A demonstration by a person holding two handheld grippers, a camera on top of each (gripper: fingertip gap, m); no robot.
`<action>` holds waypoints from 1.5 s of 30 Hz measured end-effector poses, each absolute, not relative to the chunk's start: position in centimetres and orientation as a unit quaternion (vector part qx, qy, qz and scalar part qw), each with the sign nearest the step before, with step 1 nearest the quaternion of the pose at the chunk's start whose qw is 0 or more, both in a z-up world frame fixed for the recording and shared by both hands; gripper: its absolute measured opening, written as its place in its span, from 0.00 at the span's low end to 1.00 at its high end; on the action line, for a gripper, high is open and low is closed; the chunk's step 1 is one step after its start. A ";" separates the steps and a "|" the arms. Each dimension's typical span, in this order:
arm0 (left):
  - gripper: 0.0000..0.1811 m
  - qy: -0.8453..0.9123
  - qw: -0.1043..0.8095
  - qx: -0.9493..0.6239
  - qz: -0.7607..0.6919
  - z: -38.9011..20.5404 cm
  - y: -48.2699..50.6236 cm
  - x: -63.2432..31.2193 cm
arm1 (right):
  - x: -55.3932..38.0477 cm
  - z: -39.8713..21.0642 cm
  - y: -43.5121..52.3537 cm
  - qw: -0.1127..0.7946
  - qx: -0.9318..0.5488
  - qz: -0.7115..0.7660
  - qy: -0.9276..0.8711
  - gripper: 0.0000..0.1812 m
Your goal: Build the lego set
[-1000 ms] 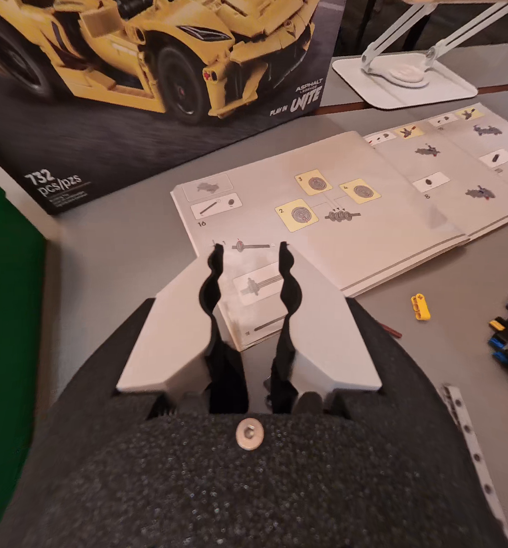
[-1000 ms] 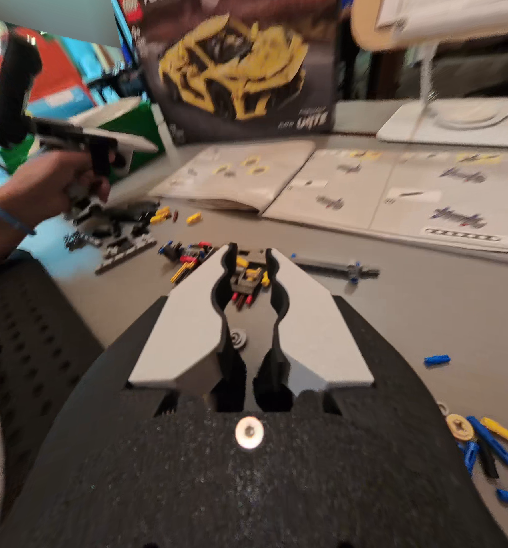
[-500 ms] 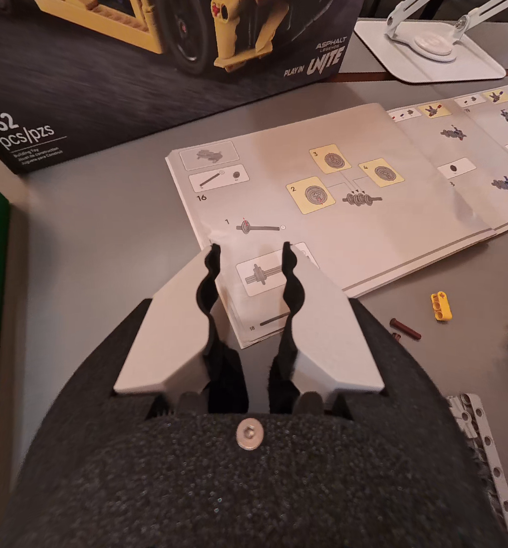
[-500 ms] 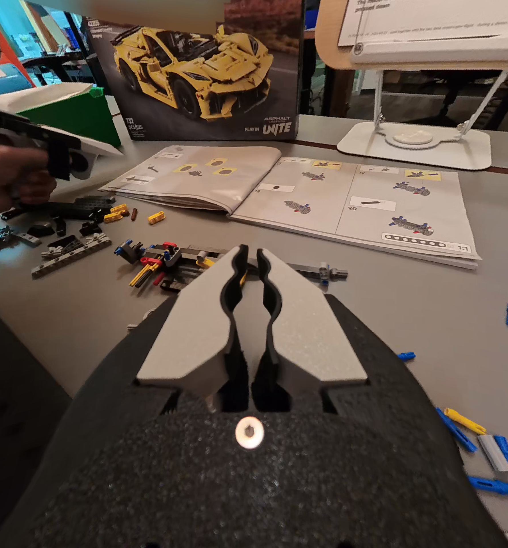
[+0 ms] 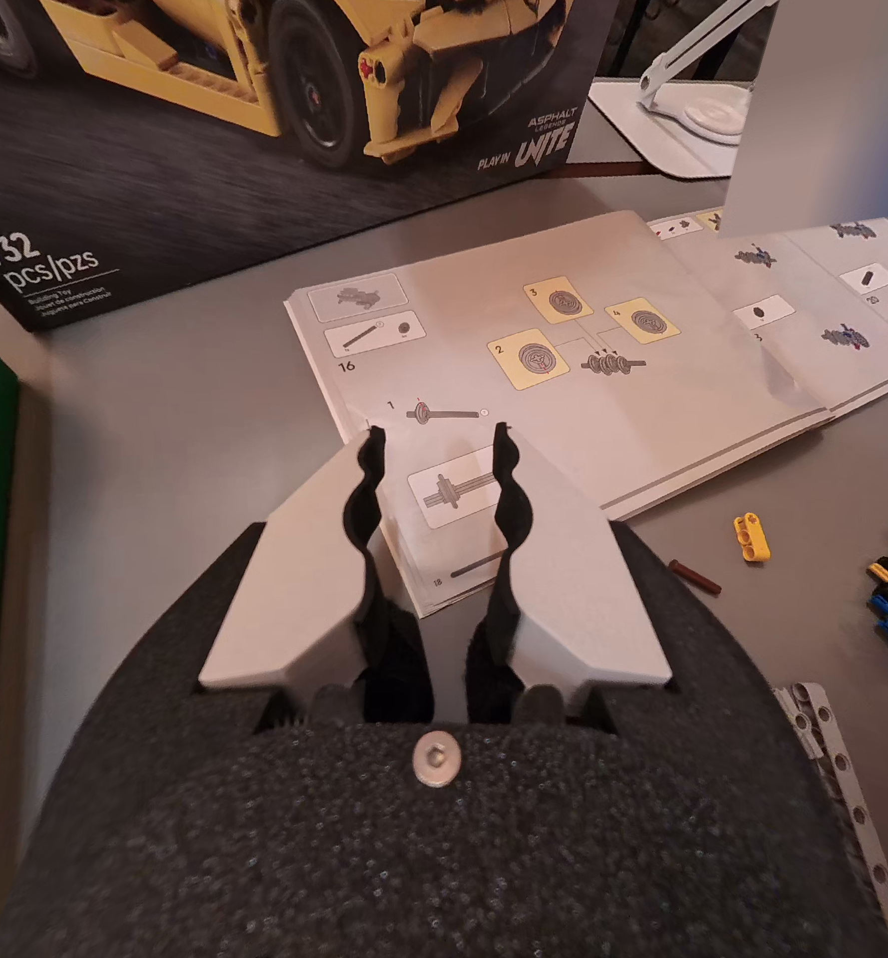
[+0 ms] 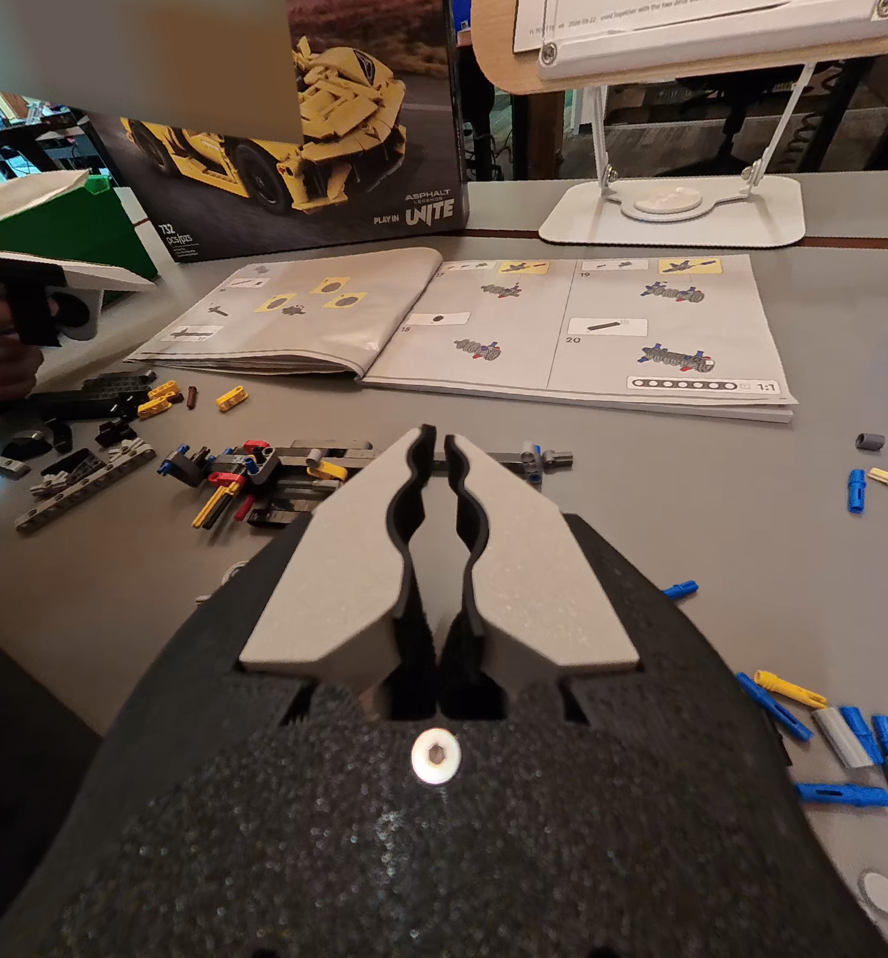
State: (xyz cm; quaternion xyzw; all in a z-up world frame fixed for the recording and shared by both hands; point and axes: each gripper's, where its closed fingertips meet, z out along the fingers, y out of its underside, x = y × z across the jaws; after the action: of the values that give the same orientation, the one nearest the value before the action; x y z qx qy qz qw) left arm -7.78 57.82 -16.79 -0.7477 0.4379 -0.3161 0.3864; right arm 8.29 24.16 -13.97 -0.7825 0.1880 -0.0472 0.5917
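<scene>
My left gripper [image 5: 439, 430] is open and empty, hovering over the lower left corner of the open instruction booklet [image 5: 587, 363]. My right gripper [image 6: 439, 434] is shut with only a thin gap at the tips and nothing between them. It hangs above the grey table, just in front of a partly built black and grey assembly [image 6: 275, 466] with red, blue and yellow pins. The assembly's grey axle end [image 6: 535, 459] sticks out to the right behind the fingertips. The left gripper also shows in the right wrist view [image 6: 148, 284], held in a hand at the far left.
The set's box [image 6: 301, 181] stands behind the booklet [image 6: 483, 321], beside a green box [image 6: 68, 228] and a white stand [image 6: 675, 212]. Loose parts lie about: a yellow connector [image 5: 752, 536], a brown pin [image 5: 696, 575], a long grey beam [image 6: 84, 487], and blue pins [image 6: 856, 490]. Tip to tip, the grippers are about 40 cm apart. My left gripper is the nearer one to the brown pin [image 5: 696, 575]: about 12 cm, against 25 cm. My right wrist view [image 6: 194, 397] looks at it from another angle.
My right gripper has lifted and drawn back from the assembly, and its jaws have closed from open to nearly touching. My left gripper has shifted slightly over the booklet, still open.
</scene>
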 end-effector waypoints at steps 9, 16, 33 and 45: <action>0.22 0.451 0.393 -0.741 -0.306 -16.9 57.3 -7.4 | 7.3 -13.5 24.3 0.601 -0.783 -0.025 0.160 0.01; 0.22 0.466 0.408 -0.732 -0.285 -16.9 57.2 -7.2 | 7.3 -13.1 24.2 0.611 -0.775 -0.027 0.160 0.00; 0.22 0.466 0.410 -0.732 -0.281 -17.0 57.3 -7.2 | 8.2 -13.5 24.0 0.602 -0.777 -0.050 0.179 0.00; 0.22 0.469 0.412 -0.730 -0.277 -17.0 57.3 -7.1 | 9.0 -13.7 23.8 0.593 -0.776 -0.061 0.205 0.00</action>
State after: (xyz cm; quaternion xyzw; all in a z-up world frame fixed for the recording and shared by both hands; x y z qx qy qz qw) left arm -7.11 57.25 -17.04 -0.7304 0.4693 -0.2771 0.4116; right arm 8.99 23.83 -13.74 -0.7760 0.2048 -0.0611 0.5934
